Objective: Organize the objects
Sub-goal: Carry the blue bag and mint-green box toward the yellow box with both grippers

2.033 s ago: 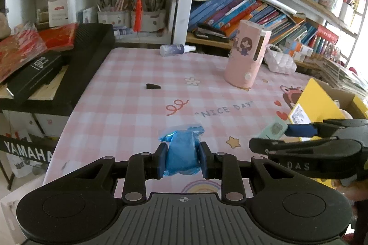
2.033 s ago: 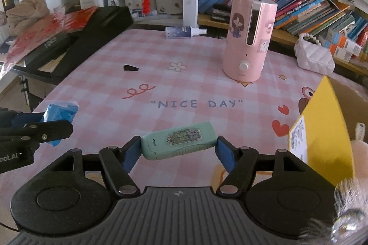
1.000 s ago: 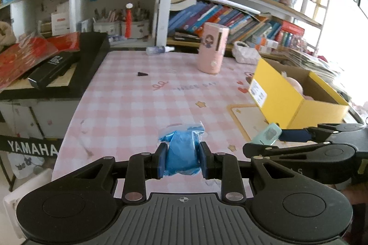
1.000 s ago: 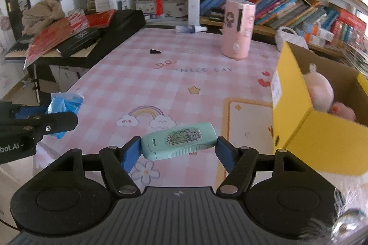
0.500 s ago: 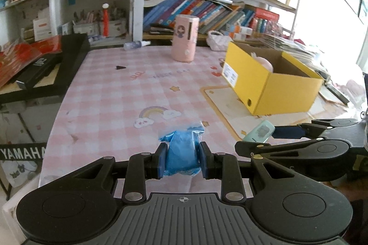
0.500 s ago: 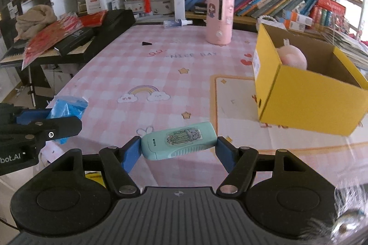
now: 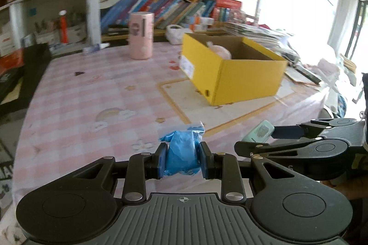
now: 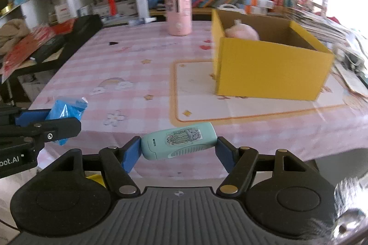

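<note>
Your left tool (image 7: 181, 162) grips the blue packet (image 7: 182, 154), your right tool (image 8: 178, 152) the mint device (image 8: 178, 140); both hang short of the yellow box (image 8: 271, 68), which now shows fully, so drop-off is near.

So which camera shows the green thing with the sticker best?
The right wrist view: the green device lies broadside between the right gripper pads, its sticker facing the camera. The left wrist view shows only one end, seen from the side.
</note>
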A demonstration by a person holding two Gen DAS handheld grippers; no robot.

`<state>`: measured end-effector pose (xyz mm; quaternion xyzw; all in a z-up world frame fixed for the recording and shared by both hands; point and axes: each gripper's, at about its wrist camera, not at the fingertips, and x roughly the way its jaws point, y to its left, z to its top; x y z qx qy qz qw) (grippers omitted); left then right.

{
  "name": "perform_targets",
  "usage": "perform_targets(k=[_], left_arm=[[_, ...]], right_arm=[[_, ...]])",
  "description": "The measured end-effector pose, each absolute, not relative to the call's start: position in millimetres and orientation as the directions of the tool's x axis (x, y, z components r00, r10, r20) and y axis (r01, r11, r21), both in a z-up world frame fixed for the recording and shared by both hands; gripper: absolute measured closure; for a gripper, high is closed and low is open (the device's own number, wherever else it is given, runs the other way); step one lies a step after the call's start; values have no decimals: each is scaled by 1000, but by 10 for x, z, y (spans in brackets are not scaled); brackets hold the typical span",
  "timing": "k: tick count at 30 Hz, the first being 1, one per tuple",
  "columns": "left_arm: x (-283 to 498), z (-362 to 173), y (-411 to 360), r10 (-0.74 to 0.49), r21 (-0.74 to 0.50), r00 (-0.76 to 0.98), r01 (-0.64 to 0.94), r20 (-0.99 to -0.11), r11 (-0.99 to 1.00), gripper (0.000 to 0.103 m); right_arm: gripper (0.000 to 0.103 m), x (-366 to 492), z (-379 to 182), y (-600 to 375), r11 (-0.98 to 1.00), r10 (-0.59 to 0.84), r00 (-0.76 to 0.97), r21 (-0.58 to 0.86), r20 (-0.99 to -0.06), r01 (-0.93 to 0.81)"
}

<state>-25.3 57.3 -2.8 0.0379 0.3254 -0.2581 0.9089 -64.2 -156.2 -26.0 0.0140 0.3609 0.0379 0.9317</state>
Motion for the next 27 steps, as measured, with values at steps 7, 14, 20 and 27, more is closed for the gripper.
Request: perform_targets(k=[7,14,20,27], left_arm=[[-235,-27,248,-507,-91,609,583,-610,808,76],[-165,-25,-113,-554,-92,569,643,-608,760,76],[-102,-28,-406,-577,-91,541,677,-611,731,76],[59,-17,-646,-576,-95,540,674,-613,733,76]], right_arm=[[35,-789,-262,-1883,997,0,741,59,-671,54],[35,-859,-259,-2220,989,-62,741,58,-669,135],[35,-824,-262,-2527,981,-97,728,60,-678,186],[35,-667,-249,-2788,980,-99,722,58,-685,190]])
